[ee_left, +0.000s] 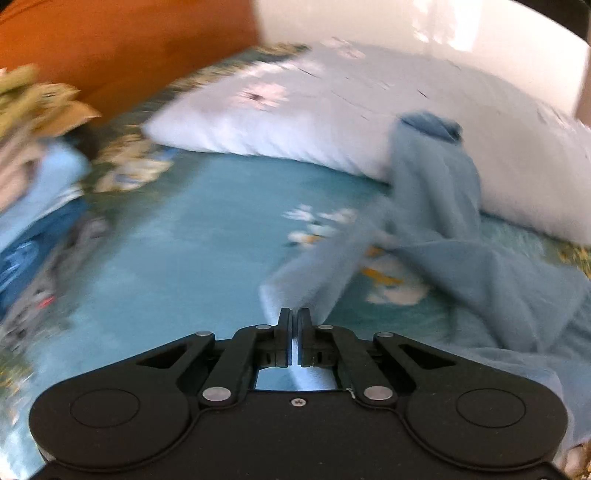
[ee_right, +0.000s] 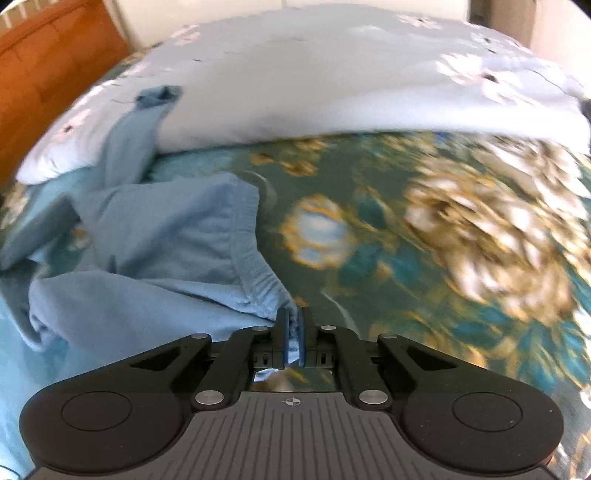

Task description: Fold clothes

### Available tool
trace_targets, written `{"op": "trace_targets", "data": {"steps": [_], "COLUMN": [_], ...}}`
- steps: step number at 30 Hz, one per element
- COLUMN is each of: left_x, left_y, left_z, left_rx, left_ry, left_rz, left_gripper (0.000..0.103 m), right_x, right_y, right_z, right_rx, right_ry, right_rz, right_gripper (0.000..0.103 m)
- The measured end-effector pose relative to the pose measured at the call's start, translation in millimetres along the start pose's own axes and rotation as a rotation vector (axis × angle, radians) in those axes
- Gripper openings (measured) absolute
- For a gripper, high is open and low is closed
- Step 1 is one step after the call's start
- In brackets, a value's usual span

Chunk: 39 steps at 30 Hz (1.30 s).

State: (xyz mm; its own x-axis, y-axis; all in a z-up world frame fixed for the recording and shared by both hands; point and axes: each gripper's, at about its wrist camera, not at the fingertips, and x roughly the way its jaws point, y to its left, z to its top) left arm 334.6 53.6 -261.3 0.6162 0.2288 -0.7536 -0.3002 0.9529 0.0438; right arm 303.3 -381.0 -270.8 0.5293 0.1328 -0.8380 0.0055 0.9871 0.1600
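Observation:
A light blue garment lies crumpled on the bed, one long part draped up onto a white pillow. My left gripper is shut, with a thin edge of that garment running into its tips. In the right wrist view the same garment shows a gathered elastic band. My right gripper is shut on the end of that band, and blue cloth shows between its pads. The picture is blurred in both views.
The bed has a teal sheet with large flower prints. The pillow lies across the far side, before an orange headboard and a white wall. A blurred heap of other clothes sits at the left.

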Motion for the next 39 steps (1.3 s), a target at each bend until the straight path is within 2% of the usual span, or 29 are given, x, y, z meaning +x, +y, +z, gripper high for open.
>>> {"op": "trace_targets", "data": {"steps": [2,6,10,14,16,18,20,23,25,28,30,32,35,39], "left_x": [-21,-45,-48,-42,-48,-50,-47,-28,-9,23,35,36,14,-24], "left_y": [19,48,59,63,59,52,42,24,10,-13,-22,-23,-4,46], "left_z": [-12,-44,-81,-97,-94,-82,-66,-47,-38,-37,-41,-43,-43,-46], "left_rx": [-0.05,-0.14,-0.206,-0.297,-0.289,-0.244,-0.174,-0.075,-0.019,0.08,0.123,0.133,0.044,-0.146], "left_ry": [0.002,0.056,0.104,0.134,0.105,0.074,0.04,0.018,0.036,0.102,0.113,0.106,0.037,-0.027], "left_rz": [0.044,0.084,0.108,0.094,0.071,0.028,-0.024,-0.106,-0.151,-0.165,-0.189,-0.214,-0.239,-0.23], "left_gripper": [0.001,0.002,0.002,0.003,0.003,0.008,0.029,0.042,0.045,0.045,0.042,0.002,0.002,0.002], "right_x": [-9,-27,-24,-14,-15,-24,-37,-51,-50,-46,-43,-42,-40,-40], "right_y": [-16,-36,-48,-39,-35,-35,-35,-31,-28,-23,-18,-13,-5,13], "right_z": [-13,-43,-67,-67,-64,-60,-56,-55,-53,-51,-51,-51,-51,-46], "right_rx": [0.014,0.05,0.077,-0.015,-0.029,-0.002,0.021,0.039,0.024,0.005,0.011,0.015,0.012,0.005], "right_ry": [0.024,0.08,0.152,0.166,0.167,0.138,0.094,0.053,0.059,0.069,0.068,0.064,0.058,0.024], "right_rz": [-0.008,-0.033,-0.038,-0.056,-0.06,-0.057,-0.063,-0.077,-0.077,-0.074,-0.071,-0.07,-0.067,0.003], "right_gripper": [0.004,0.004,0.004,0.004,0.006,0.008,0.026,0.032,0.032,0.033,0.035,0.036,0.036,0.035]}}
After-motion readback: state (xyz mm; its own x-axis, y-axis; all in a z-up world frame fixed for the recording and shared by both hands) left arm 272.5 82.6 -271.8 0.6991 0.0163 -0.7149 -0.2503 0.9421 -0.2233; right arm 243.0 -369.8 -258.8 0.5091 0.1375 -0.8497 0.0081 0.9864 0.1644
